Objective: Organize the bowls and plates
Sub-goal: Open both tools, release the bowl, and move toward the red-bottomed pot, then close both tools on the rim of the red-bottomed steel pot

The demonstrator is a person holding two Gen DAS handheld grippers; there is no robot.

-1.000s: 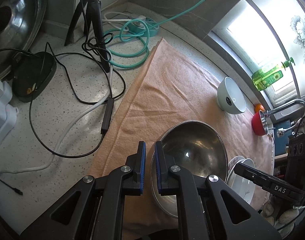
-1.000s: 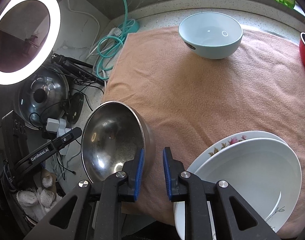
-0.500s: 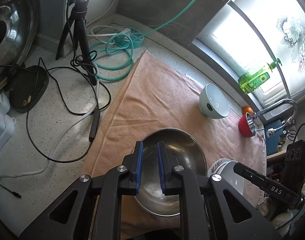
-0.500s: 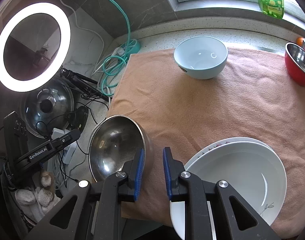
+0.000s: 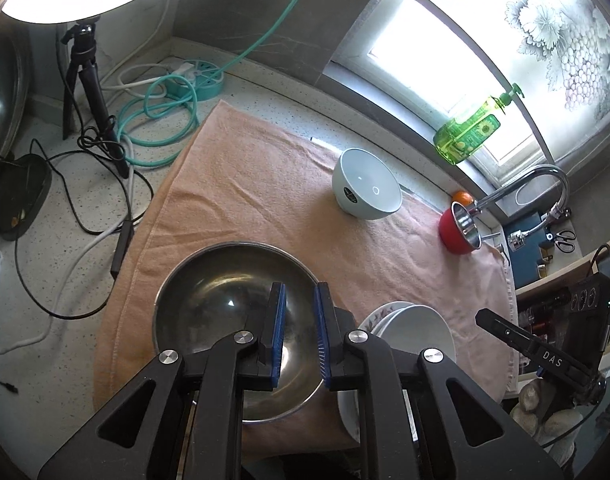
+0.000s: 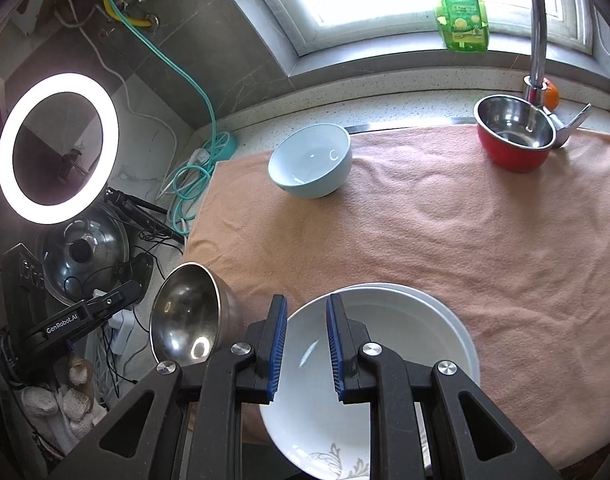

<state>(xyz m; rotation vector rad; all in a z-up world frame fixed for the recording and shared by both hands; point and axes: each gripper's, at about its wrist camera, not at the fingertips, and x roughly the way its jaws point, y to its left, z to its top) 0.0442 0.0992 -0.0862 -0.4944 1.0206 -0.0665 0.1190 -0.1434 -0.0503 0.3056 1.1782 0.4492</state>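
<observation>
A large steel bowl (image 5: pixel 225 320) sits on the peach towel (image 5: pixel 265 184) at its near left corner; it also shows in the right wrist view (image 6: pixel 185 316). My left gripper (image 5: pixel 298 304) hovers above its right side, jaws slightly apart and empty. Stacked white plates (image 6: pixel 385 344) lie right of it, also in the left view (image 5: pixel 417 328). My right gripper (image 6: pixel 303 316) hovers above the plates, jaws slightly apart and empty. A pale blue bowl (image 6: pixel 311 166) stands at the towel's far side, a red bowl (image 6: pixel 515 138) at the far right.
Cables, a teal hose (image 5: pixel 161 120) and a tripod (image 5: pixel 89 80) clutter the counter left of the towel. A ring light (image 6: pixel 57 148) and a pot lid (image 6: pixel 85 256) stand at the left. A faucet (image 6: pixel 539 40) and a green soap bottle (image 6: pixel 461 12) are by the window.
Both grippers have risen and pulled back, so more of the towel and window shows. The left gripper has moved from the steel bowl's rim to above its inside. The jaws have opened slightly.
</observation>
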